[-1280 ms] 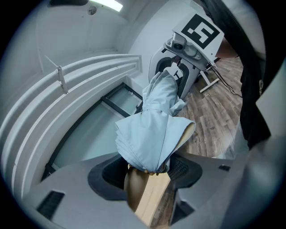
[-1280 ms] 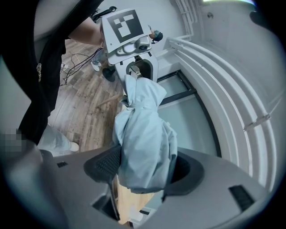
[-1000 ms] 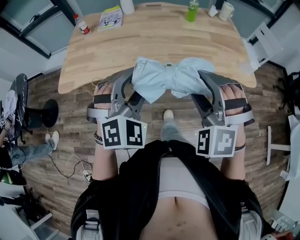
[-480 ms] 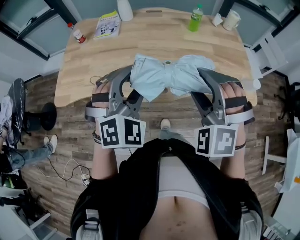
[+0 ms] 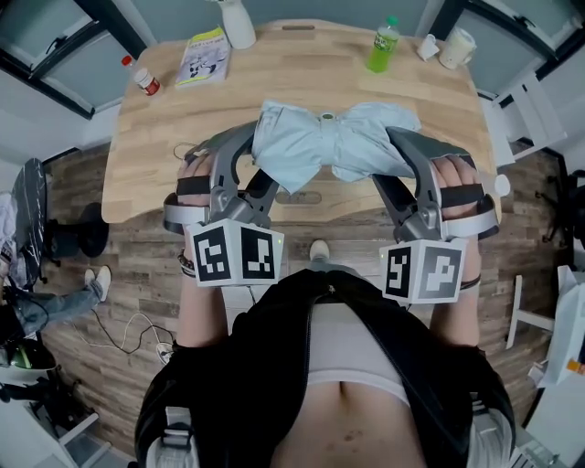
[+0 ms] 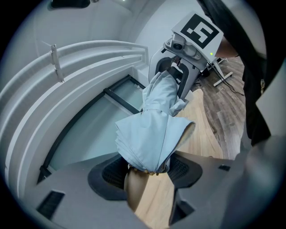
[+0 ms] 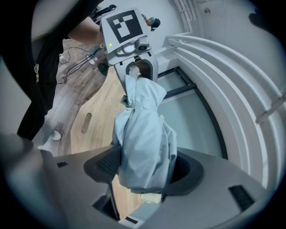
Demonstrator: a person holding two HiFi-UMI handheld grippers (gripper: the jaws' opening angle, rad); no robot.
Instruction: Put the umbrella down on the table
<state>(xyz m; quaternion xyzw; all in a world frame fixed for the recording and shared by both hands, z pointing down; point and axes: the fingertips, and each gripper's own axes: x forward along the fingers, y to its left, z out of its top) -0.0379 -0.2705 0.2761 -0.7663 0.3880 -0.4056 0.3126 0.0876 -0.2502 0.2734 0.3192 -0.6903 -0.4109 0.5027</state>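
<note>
Spanning both grippers, a folded pale-blue umbrella (image 5: 331, 144) lies crosswise over the near half of the wooden table (image 5: 164, 128). In both gripper views it looks to hang clear of the wood, with table surface showing below the fabric.

- Left gripper (image 5: 262, 174): jaws clamped on the umbrella's left end. In the left gripper view the bunched canopy edge sits between the two dark pads, with loose folds flaring out beyond them.
- Right gripper (image 5: 389, 166): jaws clamped on the umbrella's right end. In the right gripper view the fabric bundle fills the gap between the pads, and a small whitish tip pokes out on the near side.
- A strap cinches the canopy at the middle, so the cloth puffs out on either side. A small round cap shows at the top centre.
- Each gripper faces the other along the umbrella's length. The marker cubes sit toward the person's body.

Along the table's far edge:
- booklet (image 5: 203, 57) at the left, with a small red-capped bottle (image 5: 143, 77) just beyond its left side
- white container (image 5: 239, 22) beside the booklet
- green bottle (image 5: 383, 46) right of centre
- pale mug (image 5: 457, 46) near the right corner

Wood-plank floor (image 5: 110, 247) lies below. Another person's legs and shoes (image 5: 55, 292) show at the left edge.
</note>
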